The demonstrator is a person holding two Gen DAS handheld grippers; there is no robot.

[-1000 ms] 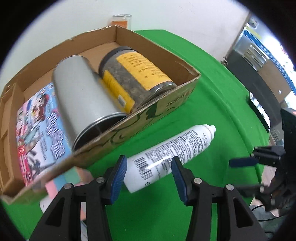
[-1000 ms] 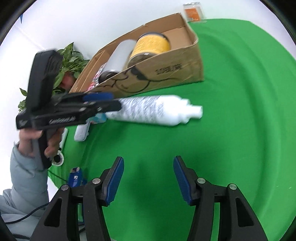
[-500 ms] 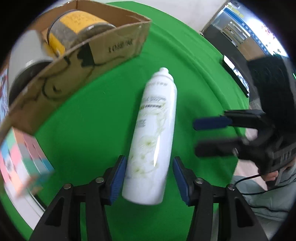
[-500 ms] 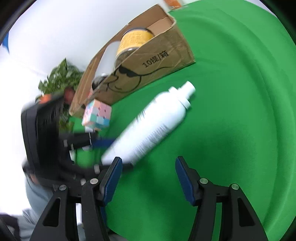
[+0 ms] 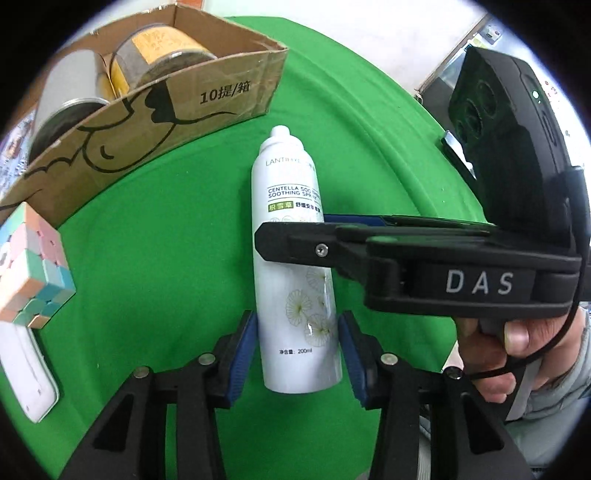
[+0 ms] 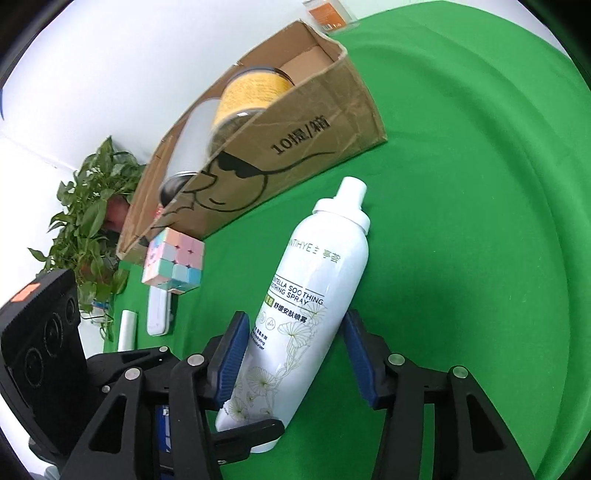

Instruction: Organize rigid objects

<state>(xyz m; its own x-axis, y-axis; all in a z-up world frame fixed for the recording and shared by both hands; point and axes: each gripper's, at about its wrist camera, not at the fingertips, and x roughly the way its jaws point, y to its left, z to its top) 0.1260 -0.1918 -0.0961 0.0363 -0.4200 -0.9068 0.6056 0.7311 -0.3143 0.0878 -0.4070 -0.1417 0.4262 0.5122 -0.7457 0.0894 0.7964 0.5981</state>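
A white spray bottle [image 5: 291, 258] lies on the green table [image 5: 147, 258], nozzle toward the cardboard box [image 5: 155, 122]. My left gripper [image 5: 297, 354] is open, its blue pads on either side of the bottle's base, close but with a small gap showing. My right gripper [image 6: 293, 350] is open around the bottle's [image 6: 314, 295] middle from the other side. In the left wrist view the right gripper crosses over the bottle [image 5: 406, 254]. The box holds a yellow-labelled jar [image 5: 159, 55] and a silver can [image 5: 62, 99].
A pastel puzzle cube [image 5: 33, 266] sits left of the bottle beside the box corner, with a white flat case [image 5: 26, 373] by it. A potted plant [image 6: 92, 229] stands past the table's left end. An orange-labelled jar [image 6: 328, 13] stands behind the box.
Both grippers have closed in on the bottle. The left gripper now brackets its base and the right gripper its middle; the bottle has swung round on the table.
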